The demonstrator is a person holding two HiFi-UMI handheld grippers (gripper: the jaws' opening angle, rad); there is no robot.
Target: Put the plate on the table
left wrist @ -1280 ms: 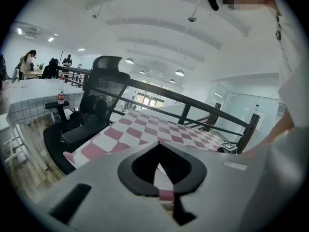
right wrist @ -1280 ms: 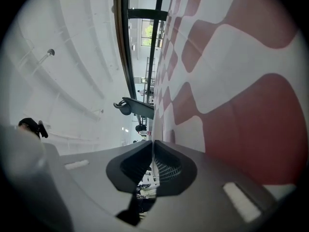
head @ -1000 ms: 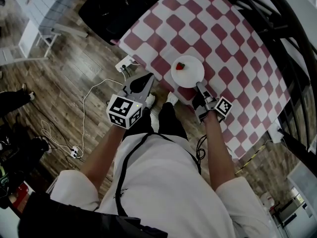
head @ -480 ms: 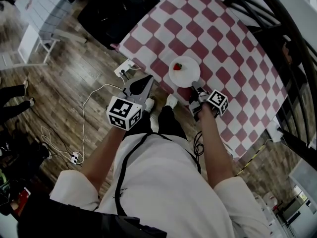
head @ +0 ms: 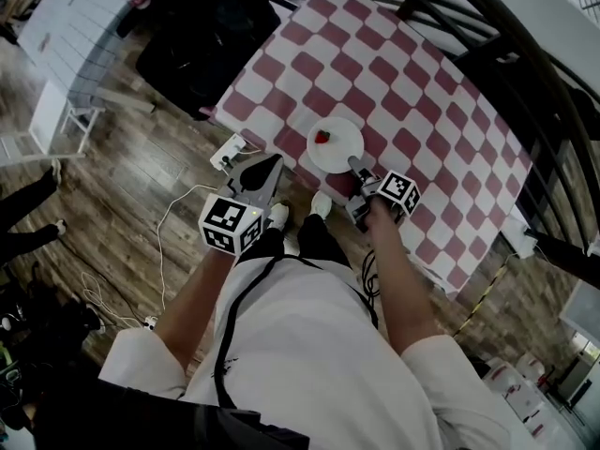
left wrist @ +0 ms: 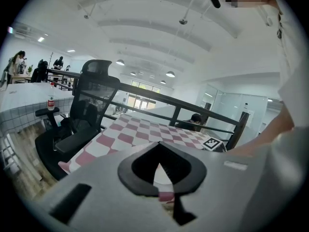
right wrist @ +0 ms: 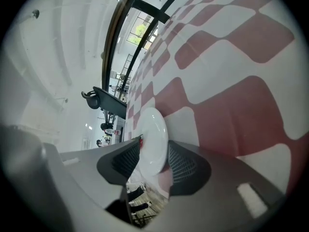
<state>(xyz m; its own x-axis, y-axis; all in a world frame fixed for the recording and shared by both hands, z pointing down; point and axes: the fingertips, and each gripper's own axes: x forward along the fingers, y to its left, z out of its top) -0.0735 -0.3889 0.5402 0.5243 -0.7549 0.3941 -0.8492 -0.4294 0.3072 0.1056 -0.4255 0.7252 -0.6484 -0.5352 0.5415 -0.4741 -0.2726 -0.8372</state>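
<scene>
A white plate (head: 337,148) with a red strawberry (head: 322,137) on it lies on the red-and-white checked table (head: 412,92), near the table's front edge. My right gripper (head: 354,165) is at the plate's near rim. In the right gripper view the plate (right wrist: 153,134) lies flat on the cloth (right wrist: 231,81), its rim between the jaws of the right gripper (right wrist: 153,161). Those jaws are opening and the pads stand off the rim. My left gripper (head: 272,162) hangs shut and empty over the floor, left of the table; its jaws (left wrist: 159,146) meet at the tip.
A black office chair (head: 202,26) stands at the table's left end, also seen in the left gripper view (left wrist: 87,110). A white power strip (head: 228,151) with a cable lies on the wood floor. A black railing (head: 497,17) runs along the table's far side.
The view has shifted a little, so plate and grippers sit slightly higher and left in the picture. The right gripper has stayed at the plate's near rim. The left gripper has not changed.
</scene>
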